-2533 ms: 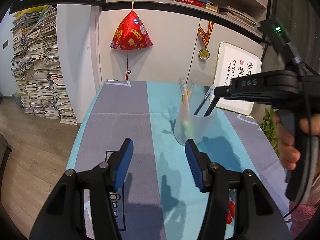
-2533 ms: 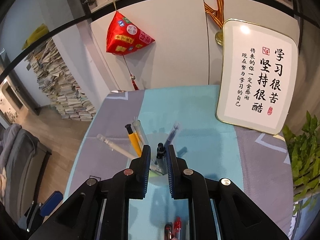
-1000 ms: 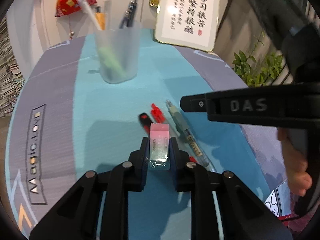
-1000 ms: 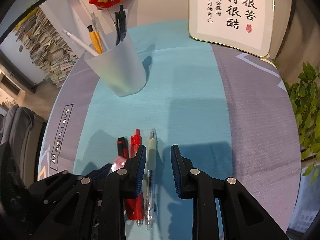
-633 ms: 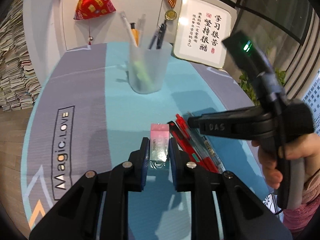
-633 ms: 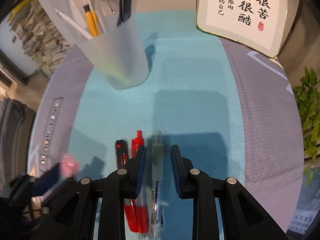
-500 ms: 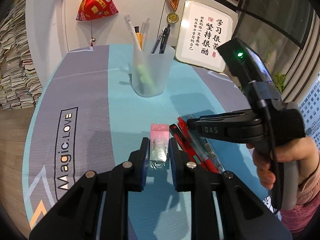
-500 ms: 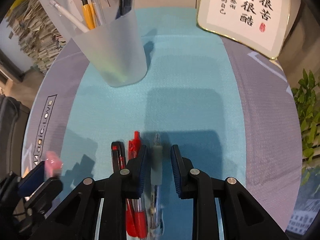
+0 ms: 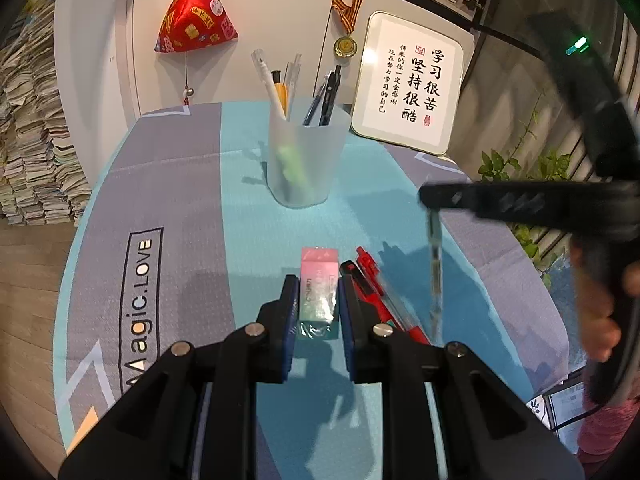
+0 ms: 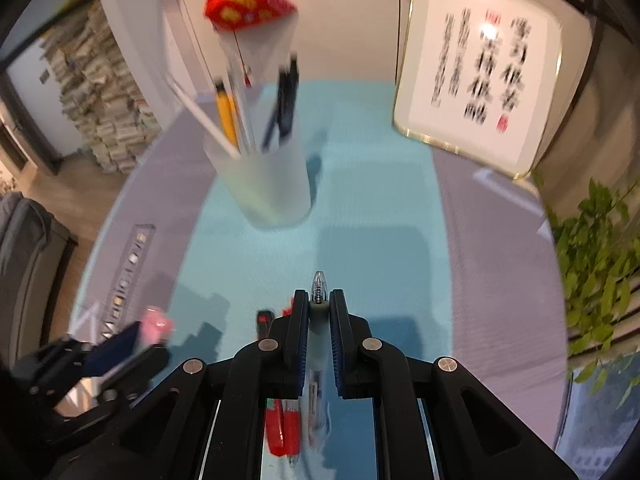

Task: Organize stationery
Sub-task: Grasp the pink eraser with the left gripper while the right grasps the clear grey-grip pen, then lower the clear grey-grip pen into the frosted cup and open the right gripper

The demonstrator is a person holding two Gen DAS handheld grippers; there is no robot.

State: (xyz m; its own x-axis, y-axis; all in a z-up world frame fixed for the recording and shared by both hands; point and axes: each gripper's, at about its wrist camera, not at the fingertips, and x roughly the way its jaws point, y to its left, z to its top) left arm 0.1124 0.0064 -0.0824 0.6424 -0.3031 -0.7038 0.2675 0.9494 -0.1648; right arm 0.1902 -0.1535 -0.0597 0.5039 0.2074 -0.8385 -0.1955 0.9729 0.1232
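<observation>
My left gripper (image 9: 319, 280) is shut on a pink and green eraser (image 9: 319, 286) and holds it above the mat. My right gripper (image 10: 319, 296) is shut on a clear gel pen (image 10: 318, 308); in the left wrist view that pen (image 9: 435, 272) hangs tip-down from the right gripper (image 9: 430, 196), lifted off the mat. A frosted pen cup (image 9: 306, 158) with several pens stands at the middle back; it also shows in the right wrist view (image 10: 264, 184). Two red pens (image 9: 376, 284) lie on the mat right of the eraser.
A framed calligraphy board (image 9: 408, 84) leans at the back right. A red hanging ornament (image 9: 194, 20) and a medal (image 9: 346, 46) hang on the wall. A potted plant (image 9: 516, 168) stands beyond the right table edge. Paper stacks (image 9: 28, 140) stand left.
My right gripper has shut on the clear gel pen and lifted it off the mat. My left gripper has risen a little with the eraser in it.
</observation>
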